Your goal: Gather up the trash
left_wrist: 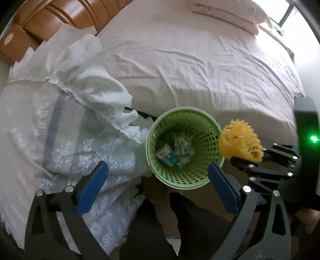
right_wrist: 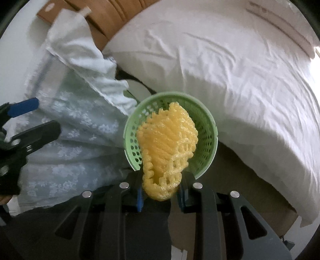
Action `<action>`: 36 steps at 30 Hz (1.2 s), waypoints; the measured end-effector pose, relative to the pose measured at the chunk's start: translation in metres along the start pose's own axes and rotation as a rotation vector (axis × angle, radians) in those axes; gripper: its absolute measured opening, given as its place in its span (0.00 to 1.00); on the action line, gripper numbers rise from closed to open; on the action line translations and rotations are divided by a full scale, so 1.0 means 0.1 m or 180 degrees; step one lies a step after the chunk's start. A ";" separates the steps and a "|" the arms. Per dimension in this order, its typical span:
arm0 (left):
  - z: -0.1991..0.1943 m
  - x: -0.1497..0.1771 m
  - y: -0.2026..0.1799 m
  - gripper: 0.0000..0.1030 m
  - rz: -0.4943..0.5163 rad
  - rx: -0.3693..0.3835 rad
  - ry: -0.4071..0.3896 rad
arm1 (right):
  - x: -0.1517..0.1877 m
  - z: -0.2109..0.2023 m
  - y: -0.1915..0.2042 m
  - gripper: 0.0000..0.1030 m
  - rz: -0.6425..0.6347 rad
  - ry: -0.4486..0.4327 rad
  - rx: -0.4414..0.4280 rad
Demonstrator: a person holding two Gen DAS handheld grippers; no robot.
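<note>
A green perforated trash basket (left_wrist: 200, 176) stands on the floor beside the bed; it also shows in the right wrist view (right_wrist: 208, 138). Inside lie a small carton (left_wrist: 166, 155) and crumpled wrappers (left_wrist: 183, 145). My right gripper (right_wrist: 161, 190) is shut on a yellow foam net (right_wrist: 170, 144) and holds it above the basket's opening; in the left wrist view the net (left_wrist: 240, 142) hangs at the basket's right rim. My left gripper (left_wrist: 158, 180) is open and empty, its blue pads (left_wrist: 92, 190) straddling the basket from above.
A bed with a pale sheet (left_wrist: 200, 60) fills the right and back. A white lace-covered stand or table (left_wrist: 60, 140) is at the left, close to the basket. A wooden headboard (left_wrist: 60, 18) is behind. A pillow (left_wrist: 230, 12) lies far back.
</note>
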State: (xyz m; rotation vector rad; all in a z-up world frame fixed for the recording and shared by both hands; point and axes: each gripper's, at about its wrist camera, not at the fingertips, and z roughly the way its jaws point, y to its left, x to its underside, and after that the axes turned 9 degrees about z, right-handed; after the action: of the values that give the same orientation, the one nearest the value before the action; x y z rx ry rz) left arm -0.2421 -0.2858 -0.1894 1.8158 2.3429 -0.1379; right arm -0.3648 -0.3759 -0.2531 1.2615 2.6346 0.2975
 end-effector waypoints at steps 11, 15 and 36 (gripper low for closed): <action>0.07 0.11 -0.01 0.92 -0.0129 0.0075 0.0064 | -0.06 0.38 -0.03 0.82 -0.0032 0.0000 0.0091; 0.08 0.14 0.00 0.92 -0.0154 0.0127 0.0058 | -0.08 0.38 -0.03 0.94 0.0003 0.0001 0.0138; -0.60 0.39 0.46 0.92 -0.0601 -0.0104 -0.0349 | -0.22 -0.32 0.21 0.98 -0.0074 -0.0355 0.0141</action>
State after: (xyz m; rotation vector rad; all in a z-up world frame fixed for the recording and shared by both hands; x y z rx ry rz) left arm -0.2120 -0.2265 -0.1366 1.5293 2.4198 -0.2164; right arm -0.3440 -0.3833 -0.2149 1.2226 2.5728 0.1610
